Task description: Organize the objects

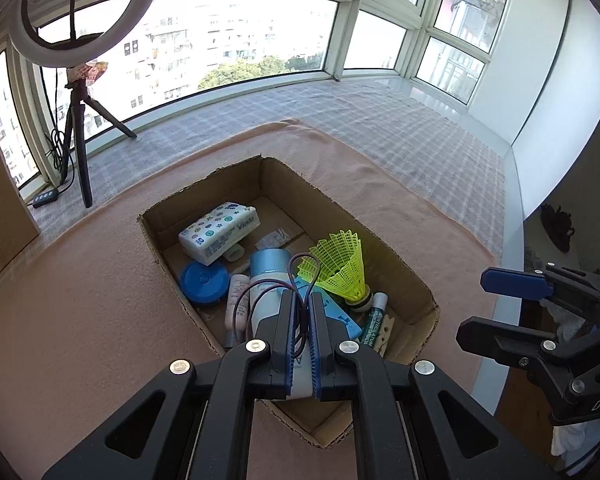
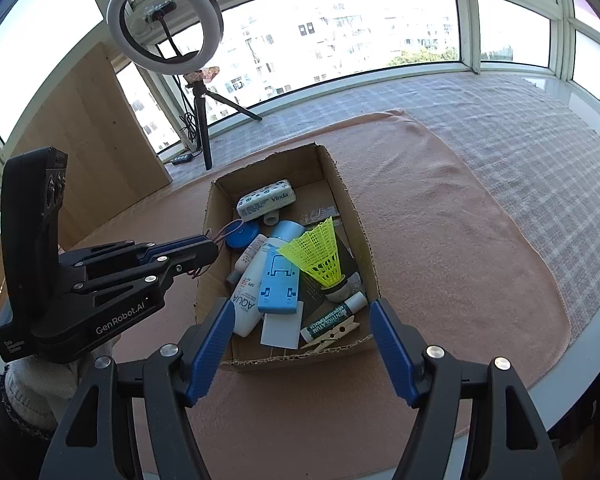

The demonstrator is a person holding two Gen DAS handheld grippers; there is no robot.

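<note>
Although part of its loop is hidden between the pads, a thin dark hair tie (image 1: 304,280) is pinched in the closed left tongs (image 1: 301,322), above the cardboard box (image 1: 404,268). Right tongs (image 2: 302,338) gape empty at its near edge. Inside lie a yellow shuttlecock (image 2: 316,252), tissue pack (image 2: 266,200), sunscreen bottle (image 2: 249,300) and blue lid (image 1: 203,280).

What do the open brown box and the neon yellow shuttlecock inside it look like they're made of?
The open brown box looks like matte corrugated cardboard: its torn rim shows fluting. The neon yellow shuttlecock appears to be moulded plastic: its skirt is an open lattice with a slight sheen. Its rounded whitish base could be cork or foam; the pictures don't settle that.
</note>
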